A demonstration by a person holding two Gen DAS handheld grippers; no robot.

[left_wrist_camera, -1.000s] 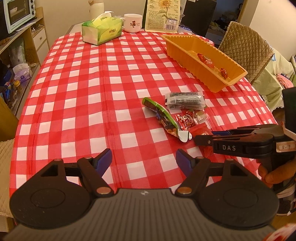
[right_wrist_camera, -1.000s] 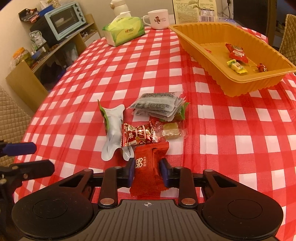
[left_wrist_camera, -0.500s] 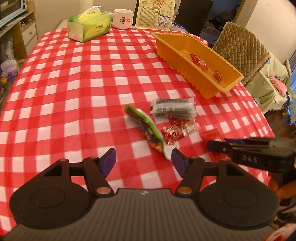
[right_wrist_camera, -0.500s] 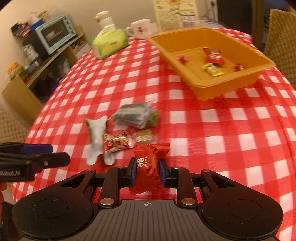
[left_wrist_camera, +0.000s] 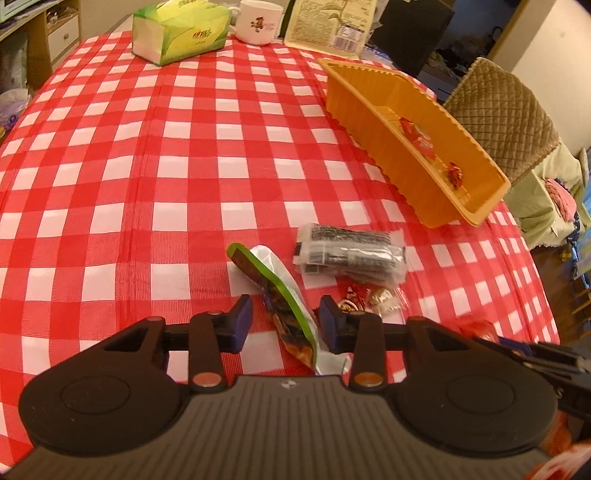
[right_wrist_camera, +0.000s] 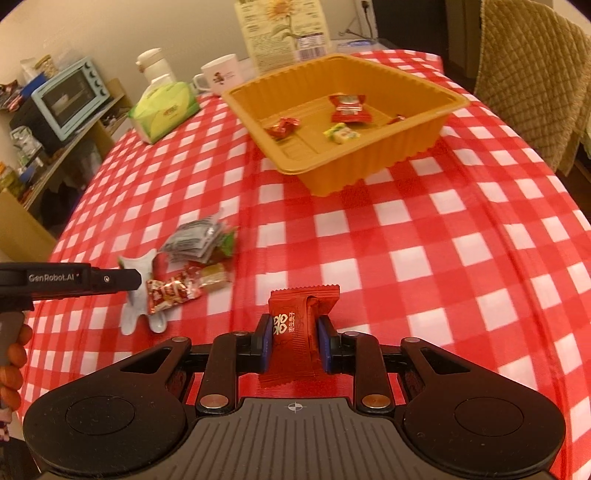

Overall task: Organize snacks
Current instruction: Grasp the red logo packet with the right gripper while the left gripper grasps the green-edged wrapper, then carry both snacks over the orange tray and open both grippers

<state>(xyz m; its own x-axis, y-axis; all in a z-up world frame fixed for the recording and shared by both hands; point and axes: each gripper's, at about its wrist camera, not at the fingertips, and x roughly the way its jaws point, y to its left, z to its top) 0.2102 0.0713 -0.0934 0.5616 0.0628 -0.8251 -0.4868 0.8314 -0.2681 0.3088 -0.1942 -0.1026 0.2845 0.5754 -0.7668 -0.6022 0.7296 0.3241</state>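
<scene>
My right gripper [right_wrist_camera: 294, 345] is shut on a red snack packet [right_wrist_camera: 299, 325] and holds it above the checked tablecloth, short of the orange tray [right_wrist_camera: 373, 162]. The tray holds several small wrapped snacks, among them a red packet [right_wrist_camera: 347, 108]. My left gripper [left_wrist_camera: 284, 325] is open, its fingers on either side of a green and silver snack bag [left_wrist_camera: 284, 299] on the cloth. Beyond it lie a grey clear-wrapped pack [left_wrist_camera: 349, 254] and small wrapped candies [left_wrist_camera: 369, 297]. In the right wrist view the left gripper [right_wrist_camera: 122, 278] reaches in over that same pile [right_wrist_camera: 184, 284].
A green tissue box [left_wrist_camera: 181, 31], a white mug [left_wrist_camera: 258, 20] and a printed bag [left_wrist_camera: 332, 22] stand at the table's far end. A quilted chair [left_wrist_camera: 502, 114] is beyond the tray. Shelves with a toaster oven [right_wrist_camera: 66, 98] stand left of the table.
My right gripper has lifted the red packet and carried it to the right, toward the tray. My left gripper has moved forward until its fingers straddle the green bag.
</scene>
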